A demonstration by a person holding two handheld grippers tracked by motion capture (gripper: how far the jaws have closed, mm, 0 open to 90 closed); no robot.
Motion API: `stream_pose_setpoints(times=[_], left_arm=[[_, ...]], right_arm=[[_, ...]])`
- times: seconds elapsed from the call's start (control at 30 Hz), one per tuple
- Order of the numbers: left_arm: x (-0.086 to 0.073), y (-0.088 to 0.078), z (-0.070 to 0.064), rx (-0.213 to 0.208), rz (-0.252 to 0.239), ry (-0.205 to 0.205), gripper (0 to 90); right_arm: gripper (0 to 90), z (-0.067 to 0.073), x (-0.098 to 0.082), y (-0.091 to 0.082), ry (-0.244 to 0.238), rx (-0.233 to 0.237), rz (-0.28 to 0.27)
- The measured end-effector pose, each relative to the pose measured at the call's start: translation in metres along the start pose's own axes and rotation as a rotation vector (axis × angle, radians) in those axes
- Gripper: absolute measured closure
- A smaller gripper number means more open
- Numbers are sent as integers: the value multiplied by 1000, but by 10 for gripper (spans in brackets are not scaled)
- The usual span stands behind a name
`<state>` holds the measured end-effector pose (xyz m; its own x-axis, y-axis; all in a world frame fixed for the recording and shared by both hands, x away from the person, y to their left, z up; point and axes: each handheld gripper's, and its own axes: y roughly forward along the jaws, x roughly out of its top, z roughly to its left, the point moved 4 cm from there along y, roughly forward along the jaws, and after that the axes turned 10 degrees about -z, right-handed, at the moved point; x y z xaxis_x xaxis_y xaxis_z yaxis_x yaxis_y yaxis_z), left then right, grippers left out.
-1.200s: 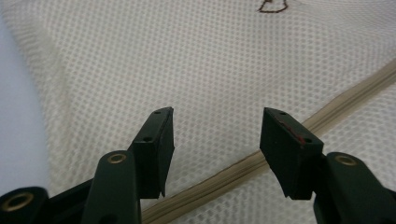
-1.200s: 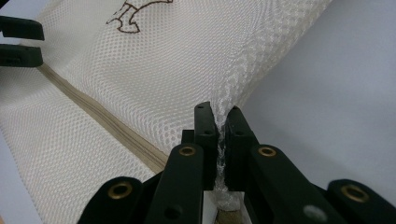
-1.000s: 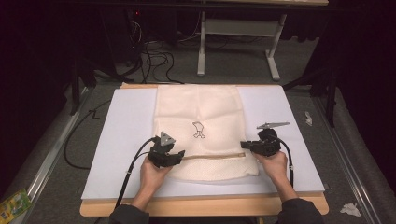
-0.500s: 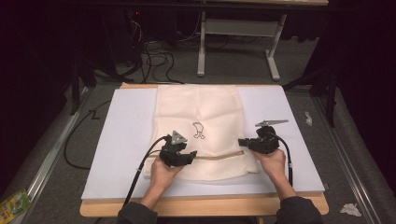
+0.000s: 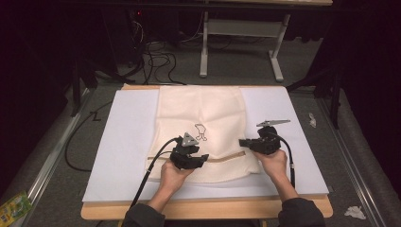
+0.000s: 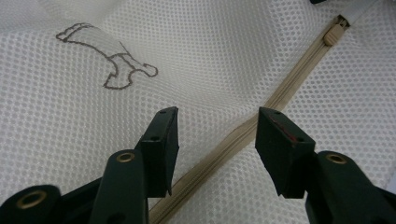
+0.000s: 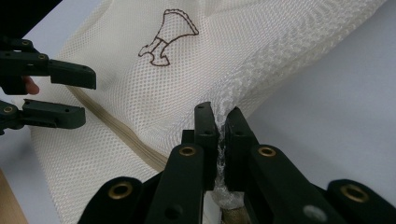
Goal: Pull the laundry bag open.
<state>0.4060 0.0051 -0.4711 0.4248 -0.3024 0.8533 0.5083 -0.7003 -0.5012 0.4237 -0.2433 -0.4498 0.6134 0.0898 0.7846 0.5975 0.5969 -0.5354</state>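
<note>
A cream mesh bag (image 5: pixel 203 109) lies flat on the white board, with a small brown outline figure (image 5: pixel 201 131) printed on it. A tan zipper (image 5: pixel 222 159) runs across its near part; its pull (image 6: pixel 332 33) sits at the far end. My left gripper (image 5: pixel 203 158) hovers open over the zipper (image 6: pixel 280 93), which passes under the gap between the jaws; they have just been closing a little, and the pads touch nothing. My right gripper (image 5: pixel 242 142) is shut on a pinch of mesh (image 7: pixel 220 116) at the bag's right edge, by the zipper's end. The left gripper (image 7: pixel 70 95) shows far off.
The white board (image 5: pixel 127 142) rests on a wooden table (image 5: pixel 189 211) whose edge runs along the front. Cables (image 5: pixel 156 56) and a desk frame (image 5: pixel 274 61) stand on the floor behind. Crumpled paper (image 5: pixel 354 212) and a green packet (image 5: pixel 14 205) lie on the floor.
My left gripper has slid rightward along the zipper, toward the right gripper. The right hand has held its place with the mesh still pinched.
</note>
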Motion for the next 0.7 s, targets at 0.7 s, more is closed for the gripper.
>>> stream_pose_setpoints(times=[0.7], left_arm=[[9,21,-29,-109,11,11,536]], right_arm=[[882,12,11,3,-12,32,-13]])
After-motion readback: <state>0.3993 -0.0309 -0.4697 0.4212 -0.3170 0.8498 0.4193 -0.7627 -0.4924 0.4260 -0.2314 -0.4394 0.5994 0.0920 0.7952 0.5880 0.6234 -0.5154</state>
